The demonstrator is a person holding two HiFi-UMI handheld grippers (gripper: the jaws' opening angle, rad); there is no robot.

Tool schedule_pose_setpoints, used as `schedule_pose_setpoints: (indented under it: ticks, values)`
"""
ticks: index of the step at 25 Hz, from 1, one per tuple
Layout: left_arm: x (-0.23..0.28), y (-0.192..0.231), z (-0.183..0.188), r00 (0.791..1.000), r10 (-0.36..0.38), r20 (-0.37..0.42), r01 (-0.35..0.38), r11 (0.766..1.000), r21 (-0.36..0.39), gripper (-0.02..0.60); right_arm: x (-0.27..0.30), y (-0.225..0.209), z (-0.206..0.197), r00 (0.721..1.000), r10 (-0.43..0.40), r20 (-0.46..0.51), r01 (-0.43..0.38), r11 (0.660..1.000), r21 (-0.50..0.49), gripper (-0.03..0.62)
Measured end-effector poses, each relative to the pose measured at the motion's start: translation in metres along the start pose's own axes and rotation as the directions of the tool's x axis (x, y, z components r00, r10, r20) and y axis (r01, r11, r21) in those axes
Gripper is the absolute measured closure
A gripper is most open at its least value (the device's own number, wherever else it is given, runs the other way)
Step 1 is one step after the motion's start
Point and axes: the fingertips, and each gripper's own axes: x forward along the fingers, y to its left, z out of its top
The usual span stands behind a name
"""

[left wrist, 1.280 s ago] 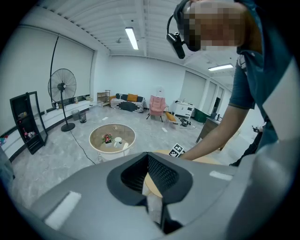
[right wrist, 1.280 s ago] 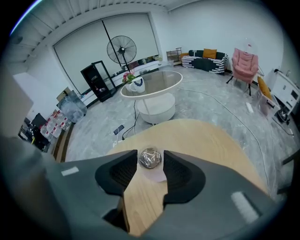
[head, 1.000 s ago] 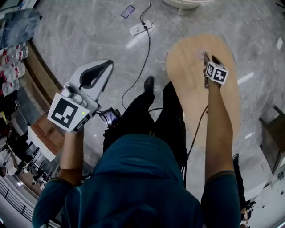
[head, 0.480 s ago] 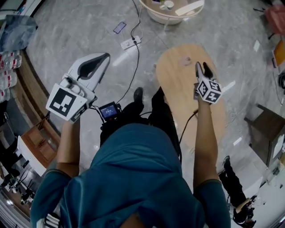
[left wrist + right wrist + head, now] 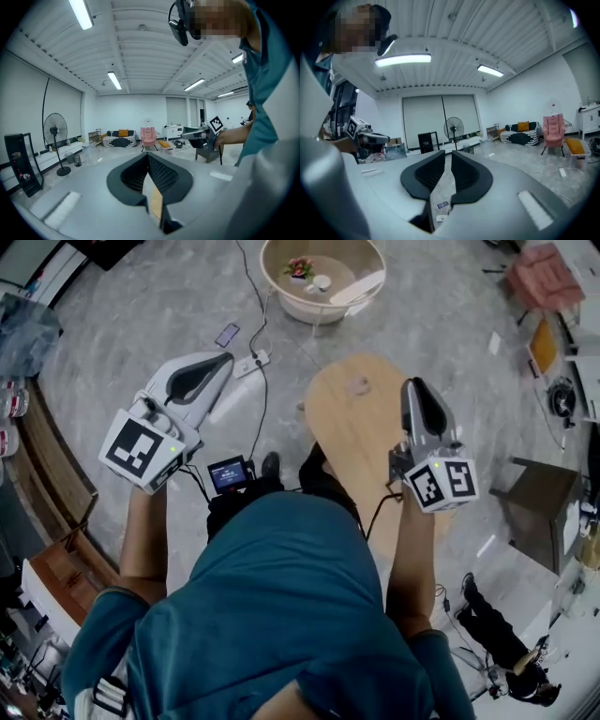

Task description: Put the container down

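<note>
A small pale container [image 5: 357,385] rests on the far end of the oval wooden table [image 5: 356,451], with nothing touching it. My right gripper [image 5: 412,383] is held high above the table and points level. Its jaws have just been closing and stand a narrow slit apart [image 5: 446,154] with nothing between them. My left gripper [image 5: 223,360] is raised off to the left over the floor. Its fingertips [image 5: 148,155] meet, and nothing is held.
A round beige tub [image 5: 281,296] with small items stands beyond the table. A power strip [image 5: 251,360] and a phone [image 5: 226,335] lie on the marble floor, with cables. A dark stool [image 5: 539,502] is at the right, wooden shelving [image 5: 56,559] at the left.
My right gripper has lifted from just above the table's far end to well above it, and its jaws now stand closer together. The left gripper has also risen.
</note>
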Motion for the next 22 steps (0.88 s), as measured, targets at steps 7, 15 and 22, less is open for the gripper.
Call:
schedule_pose_setpoints:
  ticks: [7, 15, 22]
  values:
    - [-0.013, -0.029, 0.021, 0.998, -0.065, 0.006, 0.065, 0.997, 0.036, 0.584, -0.056, 0.08, 0.089, 0.997, 0.038, 0.074, -0.027, 0.99, -0.142, 0.586]
    - [-0.015, -0.051, 0.028, 0.99, -0.139, 0.027, 0.138, 0.989, 0.05, 0.584, -0.095, 0.113, 0.112, 0.993, 0.03, 0.113, -0.015, 0.99, -0.137, 0.586]
    - [-0.013, -0.063, 0.03, 0.978, -0.2, 0.066, 0.194, 0.976, 0.095, 0.584, -0.125, 0.099, 0.106, 0.988, -0.061, 0.139, 0.075, 0.993, -0.093, 0.586]
